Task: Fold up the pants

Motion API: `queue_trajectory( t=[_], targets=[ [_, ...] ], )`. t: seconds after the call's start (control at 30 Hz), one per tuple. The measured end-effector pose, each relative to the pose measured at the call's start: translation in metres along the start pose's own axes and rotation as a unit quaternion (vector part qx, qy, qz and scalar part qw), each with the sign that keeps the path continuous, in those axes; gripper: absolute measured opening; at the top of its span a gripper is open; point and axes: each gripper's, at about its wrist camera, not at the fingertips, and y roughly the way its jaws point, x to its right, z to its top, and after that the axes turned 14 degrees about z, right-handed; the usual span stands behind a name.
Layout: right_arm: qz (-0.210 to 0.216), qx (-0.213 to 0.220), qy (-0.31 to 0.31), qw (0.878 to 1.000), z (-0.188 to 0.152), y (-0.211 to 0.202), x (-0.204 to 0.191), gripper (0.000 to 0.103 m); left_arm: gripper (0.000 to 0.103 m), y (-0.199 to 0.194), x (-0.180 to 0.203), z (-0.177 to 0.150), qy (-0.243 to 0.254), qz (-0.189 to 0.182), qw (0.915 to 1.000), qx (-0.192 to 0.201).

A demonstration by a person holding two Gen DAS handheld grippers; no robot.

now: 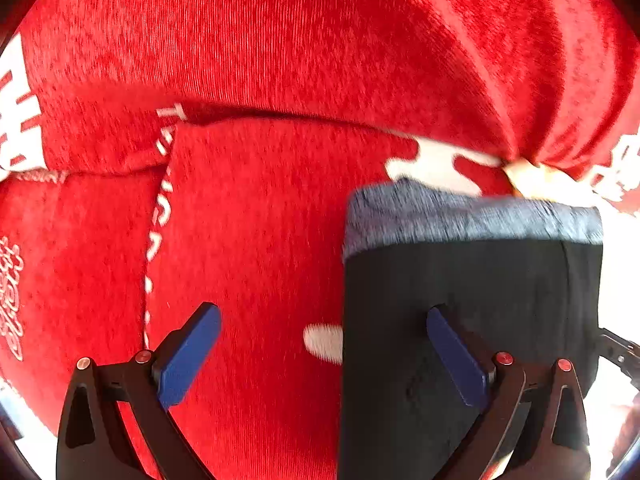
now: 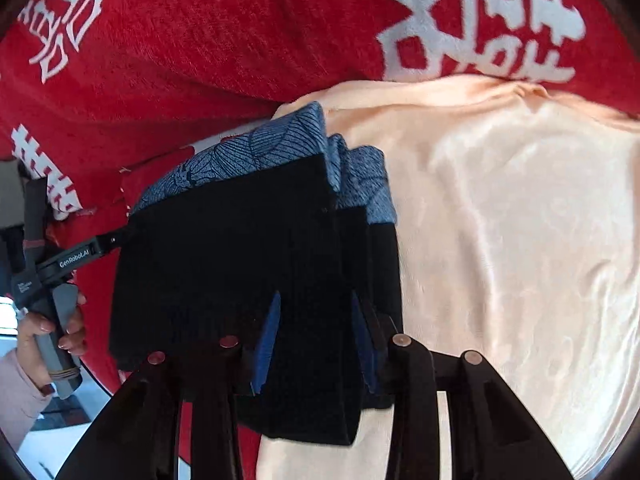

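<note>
Left gripper (image 1: 324,344): jaws wide apart, nothing pinched; left pad over the red blanket (image 1: 280,60), right pad over the black pants (image 1: 472,300). In the right wrist view a hand (image 2: 48,332) at far left holds this gripper's handle, its finger reaching the pants' left edge.

Pants (image 2: 240,248): folded black stack with a blue patterned waistband at the far end, lying across the seam between red blanket and peach cloth (image 2: 520,240).

Right gripper (image 2: 316,332): jaws partly closed astride the stack's near end; whether the pads press on it I cannot tell.
</note>
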Motion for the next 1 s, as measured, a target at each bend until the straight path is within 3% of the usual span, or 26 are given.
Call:
queue_trajectory(
  t=[0.13,0.33,0.43,0.77,1.0],
  targets=[
    [0.017,-0.007,0.036,0.999,-0.022,-0.016,0.017,0.054,0.103,0.003,-0.005,-0.013,0.007,-0.049,0.9984,-0.028],
    [0.06,-0.007,0.069,0.996,-0.041,-0.026,0.039,0.06,0.103,0.012,0.001,-0.013,0.011,-0.142,0.9877,-0.065],
    [0.088,-0.005,0.065,0.994,-0.03,-0.023,0.044,0.067,0.103,0.014,0.011,-0.013,0.022,-0.159,0.9842,-0.074],
    [0.182,-0.027,0.099,0.978,-0.008,-0.021,0.093,0.068,0.103,0.042,0.026,-0.002,0.041,-0.208,0.9717,-0.104],
    [0.239,-0.064,0.08,0.966,0.003,0.004,0.104,0.068,0.103,0.042,0.053,0.006,0.068,-0.209,0.9726,-0.076]
  ],
)
